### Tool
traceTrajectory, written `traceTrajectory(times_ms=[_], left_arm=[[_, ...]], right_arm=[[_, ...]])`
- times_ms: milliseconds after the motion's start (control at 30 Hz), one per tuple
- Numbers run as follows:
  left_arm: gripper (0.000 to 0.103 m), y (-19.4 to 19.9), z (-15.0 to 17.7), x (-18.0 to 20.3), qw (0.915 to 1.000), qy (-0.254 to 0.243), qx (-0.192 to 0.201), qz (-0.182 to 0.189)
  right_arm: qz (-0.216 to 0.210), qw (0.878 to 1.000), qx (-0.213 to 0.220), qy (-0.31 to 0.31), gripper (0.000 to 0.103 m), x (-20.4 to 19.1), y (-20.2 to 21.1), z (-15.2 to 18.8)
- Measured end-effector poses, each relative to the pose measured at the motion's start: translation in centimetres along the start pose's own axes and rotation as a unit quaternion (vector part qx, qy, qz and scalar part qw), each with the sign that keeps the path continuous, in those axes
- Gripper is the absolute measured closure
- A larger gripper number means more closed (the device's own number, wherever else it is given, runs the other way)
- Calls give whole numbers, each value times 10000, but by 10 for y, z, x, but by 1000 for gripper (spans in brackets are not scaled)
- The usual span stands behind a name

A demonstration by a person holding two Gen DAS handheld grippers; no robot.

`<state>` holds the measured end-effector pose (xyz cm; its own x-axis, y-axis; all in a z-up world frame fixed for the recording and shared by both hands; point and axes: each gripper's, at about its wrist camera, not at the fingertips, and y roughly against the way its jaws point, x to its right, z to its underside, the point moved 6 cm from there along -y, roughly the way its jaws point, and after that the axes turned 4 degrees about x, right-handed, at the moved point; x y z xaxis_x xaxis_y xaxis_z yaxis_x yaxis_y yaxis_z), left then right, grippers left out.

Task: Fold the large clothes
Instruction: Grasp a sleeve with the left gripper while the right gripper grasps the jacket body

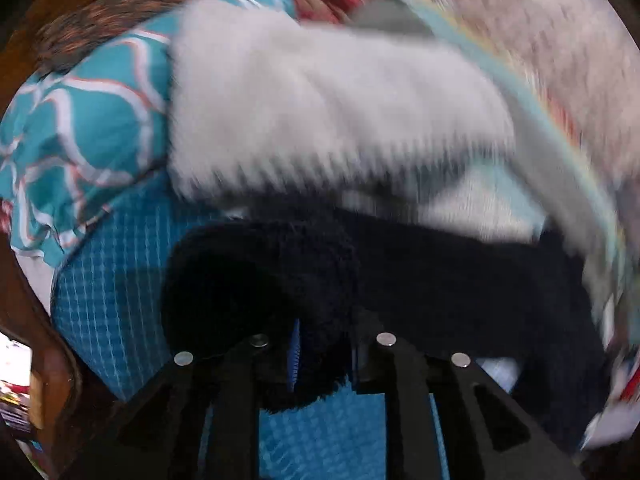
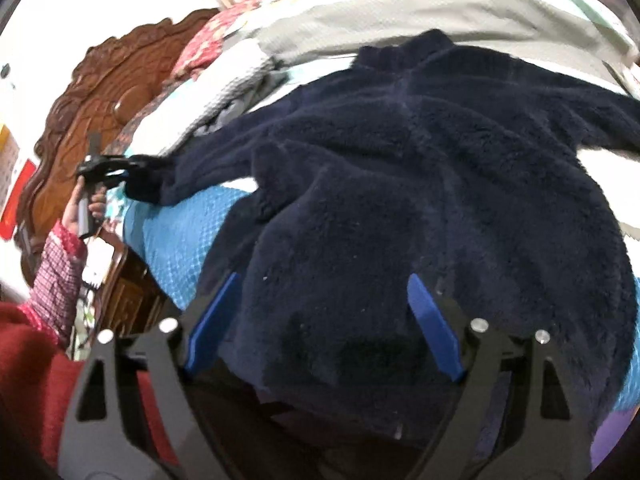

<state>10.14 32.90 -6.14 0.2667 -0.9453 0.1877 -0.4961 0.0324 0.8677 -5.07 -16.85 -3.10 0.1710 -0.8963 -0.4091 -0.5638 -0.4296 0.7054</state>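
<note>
Lying spread across the bed [image 2: 168, 240], the dark blue fleece jacket [image 2: 420, 184] has its collar at the far side. At the left, the left hand-held gripper [image 2: 132, 168] is clenched on the jacket's sleeve cuff [image 1: 260, 304]. Near the hem, the right hand-held gripper [image 2: 320, 320] stands released, fingers wide apart over the fleece. A carved wooden headboard [image 2: 92, 92] rises far left.

A home bedroom: a carved dark wooden headboard [image 2: 86, 92], a teal patterned pillow [image 1: 80, 120], and a blue checked bedsheet [image 2: 176, 240].
</note>
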Motion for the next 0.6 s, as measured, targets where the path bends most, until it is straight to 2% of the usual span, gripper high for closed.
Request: traceTrajectory(times_ms=[100,167,233,267,300,333,367,400,500,533,567,600], left_arm=[[81,-2,29,5,9985,-250,-396,-273],[81,11,41,8,9988,-243,-402,-159],[81,34,54,14,9992,-250,-305,91],[81,44,60,15,9991,-246,-269,225],[81,53,69,19,9988,-191,-244,370],[81,60,71,15,9986,-127,-254,445],[81,65,77,16,9981,-54,-260,549],[81,68,82,18,9975,5,-238,664],[81,81,85,38,9941,73,-96,1074],[81,85,87,48,9928,29,-51,1194],[81,86,89,56,9916,-27,-10,1291],[81,86,89,65,9903,-78,21,1384]], right_arm=[[-424,9988,130,225,21,-21,-24,-22],[-665,9973,125,291,21,-32,-48,-39],[-757,9958,-178,473,22,-53,-92,-55],[-732,9954,-332,521,28,-58,-110,-59],[-638,9949,-608,484,34,-64,-145,-64],[-614,9939,-862,297,51,-65,-176,-67],[-737,9911,-1106,100,55,-70,-201,-68],[-984,9838,-1492,-123,55,-86,-241,-68],[-1331,9779,-1591,242,55,-138,-284,-76],[-2139,9639,-1587,42,55,-161,-284,-79],[-2473,9553,-1620,-59,45,-173,-281,-80],[-2627,9524,-1544,65,41,-184,-270,-80]])
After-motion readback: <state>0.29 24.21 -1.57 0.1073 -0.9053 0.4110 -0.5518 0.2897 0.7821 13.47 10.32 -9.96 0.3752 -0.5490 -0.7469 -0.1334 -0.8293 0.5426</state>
